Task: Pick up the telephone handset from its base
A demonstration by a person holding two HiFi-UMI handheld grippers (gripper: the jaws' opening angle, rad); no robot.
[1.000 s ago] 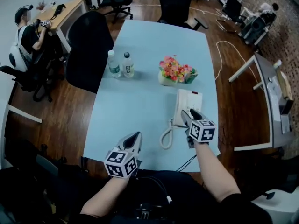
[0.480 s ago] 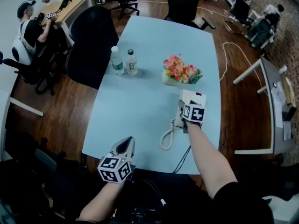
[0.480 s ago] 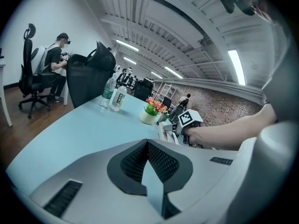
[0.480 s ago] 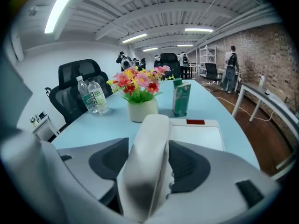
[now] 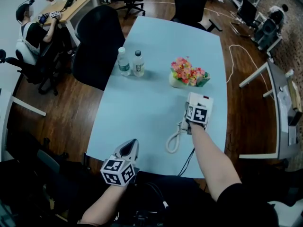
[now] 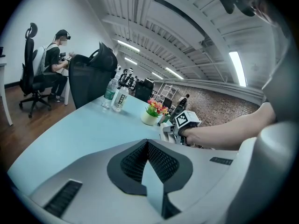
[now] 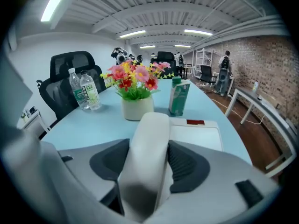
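Note:
A white telephone base [image 5: 204, 101] sits near the right edge of the pale blue table [image 5: 142, 108]. Its handset [image 7: 149, 139] rests in the cradle on the base's [image 7: 198, 136] left side, and a coiled cord [image 5: 173, 143] trails toward me. My right gripper [image 5: 191, 106] is lowered over the handset, which lies lengthwise between its jaws. The jaws are closing and the pads stand close along its sides. In the head view the marker cube hides most of the handset. My left gripper [image 5: 130, 146] hovers by the table's near edge, shut and empty, and appears again in the left gripper view [image 6: 148, 144].
A flower pot [image 5: 185, 74] and a green carton [image 5: 204, 81] stand just beyond the phone. Two water bottles [image 5: 130, 63] stand at the table's left edge, next to a black chair [image 5: 97, 41]. A person [image 5: 32, 32] sits at a desk far left. Cables lie on the floor to the right.
My right gripper has moved forward and down from the phone's near end onto the handset. The left gripper has shifted a little back toward the near edge.

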